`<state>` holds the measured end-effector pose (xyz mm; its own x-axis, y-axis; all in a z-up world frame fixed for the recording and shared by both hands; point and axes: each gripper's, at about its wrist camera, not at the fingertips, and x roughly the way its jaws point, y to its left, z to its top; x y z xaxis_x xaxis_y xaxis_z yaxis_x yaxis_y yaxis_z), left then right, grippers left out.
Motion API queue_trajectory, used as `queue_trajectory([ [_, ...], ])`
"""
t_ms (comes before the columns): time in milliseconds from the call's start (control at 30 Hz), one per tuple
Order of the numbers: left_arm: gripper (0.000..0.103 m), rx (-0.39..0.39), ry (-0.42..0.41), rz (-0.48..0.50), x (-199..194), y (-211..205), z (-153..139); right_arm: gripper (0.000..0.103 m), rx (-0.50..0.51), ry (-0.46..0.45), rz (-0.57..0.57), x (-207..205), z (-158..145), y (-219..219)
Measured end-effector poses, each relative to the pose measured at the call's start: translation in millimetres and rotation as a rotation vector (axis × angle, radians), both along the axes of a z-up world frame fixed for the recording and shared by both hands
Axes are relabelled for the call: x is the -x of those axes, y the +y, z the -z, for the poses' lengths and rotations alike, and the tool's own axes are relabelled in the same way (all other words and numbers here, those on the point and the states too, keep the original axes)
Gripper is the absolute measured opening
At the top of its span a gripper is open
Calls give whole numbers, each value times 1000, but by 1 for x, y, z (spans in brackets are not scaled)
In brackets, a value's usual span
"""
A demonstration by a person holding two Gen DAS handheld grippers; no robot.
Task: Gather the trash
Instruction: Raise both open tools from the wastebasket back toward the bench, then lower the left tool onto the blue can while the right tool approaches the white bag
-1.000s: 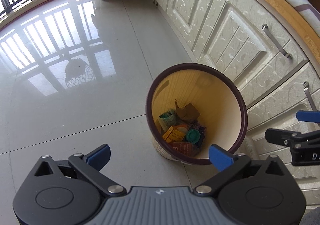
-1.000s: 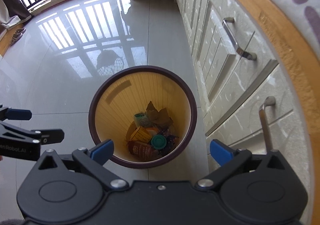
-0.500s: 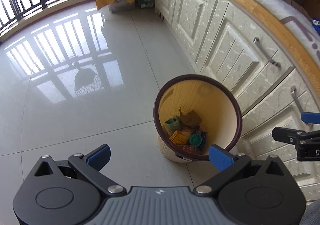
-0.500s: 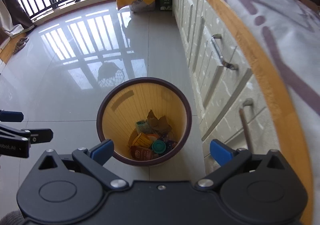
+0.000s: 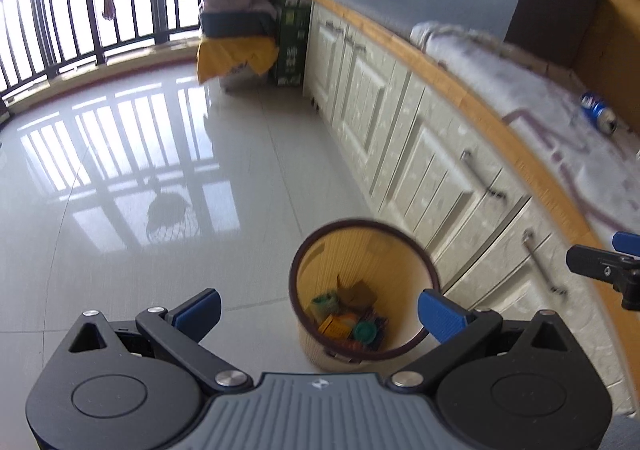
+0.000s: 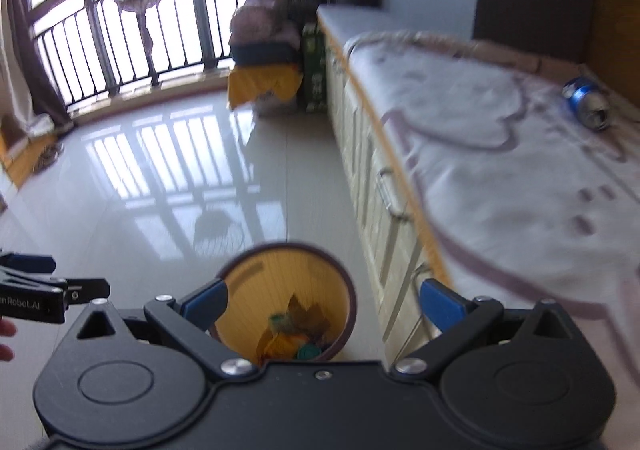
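Trash already fills the bottom of the bin (image 5: pixel 362 290) — wrappers, a small box, a green lid — so part of the collecting looks done, while one blue can (image 6: pixel 587 108) lies on its side on the patterned cloth (image 6: pixel 500 178) covering the table, well apart from both tools and, by my reading, the next piece to fetch. Neither tool carries anything: the left gripper (image 5: pixel 318 310) is spread wide and empty with the bin showing between its fingers, and the right gripper (image 6: pixel 322 300) is likewise released and empty above the bin. The right wrist view shows the can large and clear at about 2 o'clock, open end facing the camera; the left wrist view has the same can small at 3 o'clock, but shows the bin's contents more plainly, plus the cabinet fronts (image 5: pixel 404 154) and drawer handles beside it.
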<state>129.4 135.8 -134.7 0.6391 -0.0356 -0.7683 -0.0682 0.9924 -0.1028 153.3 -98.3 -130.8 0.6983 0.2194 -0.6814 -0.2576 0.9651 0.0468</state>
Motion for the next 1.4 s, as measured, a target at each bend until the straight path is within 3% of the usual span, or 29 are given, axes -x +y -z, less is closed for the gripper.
queue_trajectory([
  [367,103,26,-164,29,11,-43,-44,103,-66,-186,126,24,-51,-57],
  [633,103,52,-287,95,8,-93,-65,103,-20,-327,246,44,-71,-114],
  [967,103,61,-327,244,-12,-179,-73,103,-28,-375,393,62,-70,-198],
  [1100,103,101,-347,276,-24,-213,-75,103,-40,-381,461,64,-68,-233],
  [1400,103,143,-382,359,-59,-290,-80,103,-90,-419,593,44,-64,-305],
])
